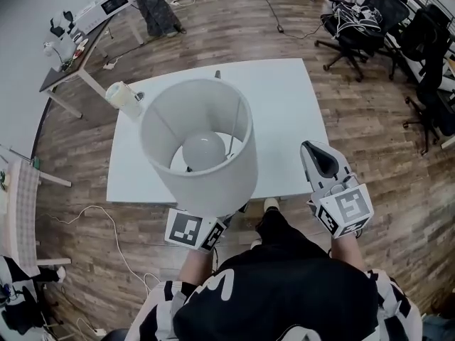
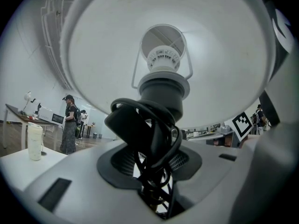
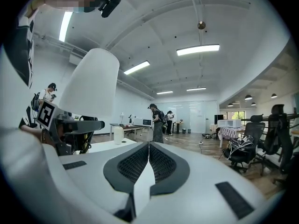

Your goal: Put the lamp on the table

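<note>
Right, left gripper [image 2: 156,167] first: its jaws are part-way apart and clamped on the dark neck [image 2: 161,94] of the white drum-shaded lamp [image 1: 213,183], just under the socket. The looped black cord [image 2: 149,134] is pinched in with it. The right gripper [image 3: 148,146] is out to the side, jaws pressed together, nothing in them.

The lamp is up in the air with the shade mouth facing me and the round white bulb [image 1: 202,150] showing inside. It hangs over the near edge of the white rectangular desk [image 1: 284,105], not down yet. I can't see its foot in any view.

How it'll handle, I reckon: light overall but top-heavy, with that wide shade wanting to swing. The shade looks thin and easy to dent and the bulb is breakable, so the neck is the place to hold, never the shade. The cord bundle under the pads could let it slip or twist, so I'd go slowly and set it down upright.

Room: plenty. The desk top is nearly bare; only a cream cylindrical container [image 1: 124,99] sits at the far-left corner, well apart from my path. I'd aim well in from the near edge. Black office chairs [image 1: 362,20] stand well off on the wooden floor [image 1: 370,155], no bother.
</note>
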A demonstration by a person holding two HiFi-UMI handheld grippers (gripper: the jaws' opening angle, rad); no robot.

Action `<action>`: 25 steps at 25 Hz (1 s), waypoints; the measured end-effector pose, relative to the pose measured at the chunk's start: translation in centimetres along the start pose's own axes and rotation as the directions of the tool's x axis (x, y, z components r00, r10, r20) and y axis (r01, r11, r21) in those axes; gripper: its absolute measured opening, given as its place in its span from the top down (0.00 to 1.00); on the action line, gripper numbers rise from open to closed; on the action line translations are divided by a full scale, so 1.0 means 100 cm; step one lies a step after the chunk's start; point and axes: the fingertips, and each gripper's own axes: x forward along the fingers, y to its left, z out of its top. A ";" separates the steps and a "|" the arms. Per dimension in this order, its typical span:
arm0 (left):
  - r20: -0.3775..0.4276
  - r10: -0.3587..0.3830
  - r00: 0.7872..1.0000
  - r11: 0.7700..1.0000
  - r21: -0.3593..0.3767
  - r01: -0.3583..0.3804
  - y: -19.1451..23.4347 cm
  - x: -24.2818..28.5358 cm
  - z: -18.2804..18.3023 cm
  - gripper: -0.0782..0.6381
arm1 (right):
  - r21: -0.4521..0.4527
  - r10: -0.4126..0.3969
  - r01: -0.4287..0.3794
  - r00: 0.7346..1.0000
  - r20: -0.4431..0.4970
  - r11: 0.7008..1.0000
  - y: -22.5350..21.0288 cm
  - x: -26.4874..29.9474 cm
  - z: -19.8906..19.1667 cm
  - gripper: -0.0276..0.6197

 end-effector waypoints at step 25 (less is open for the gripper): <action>-0.002 0.183 0.983 0.983 -0.002 -0.183 0.066 0.160 -0.016 0.70 | 0.021 0.092 -0.091 0.995 -0.046 0.996 -0.102 0.131 -0.006 0.93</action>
